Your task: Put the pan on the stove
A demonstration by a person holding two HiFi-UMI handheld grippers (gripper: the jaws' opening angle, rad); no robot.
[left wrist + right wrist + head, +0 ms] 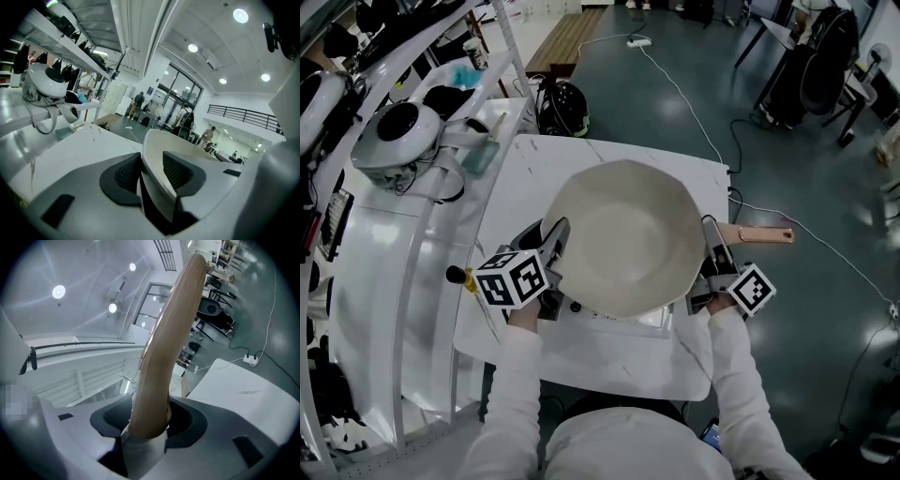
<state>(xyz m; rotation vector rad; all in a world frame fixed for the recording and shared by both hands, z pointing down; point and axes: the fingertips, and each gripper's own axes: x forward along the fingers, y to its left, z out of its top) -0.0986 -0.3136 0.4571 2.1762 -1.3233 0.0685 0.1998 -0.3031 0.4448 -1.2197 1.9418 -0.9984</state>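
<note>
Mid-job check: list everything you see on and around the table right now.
pan: one, cream, on the stove
handle: one, wooden, points right
stove: one, white, under the pan
table: one, white, centre
headgear: one, white, left rack
helmet: one, black, floor beyond the table
bench: one, wooden, far floor
power strip: one, white, beside the bench
left tool: one, grey, open astride the pan's rim
right tool: one, grey, shut on the handle
sleeves: two, white, bottom

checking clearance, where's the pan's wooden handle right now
Head view: the wooden handle sticks out to the right of the pan, just beyond the right gripper, reaching past the white table.
</note>
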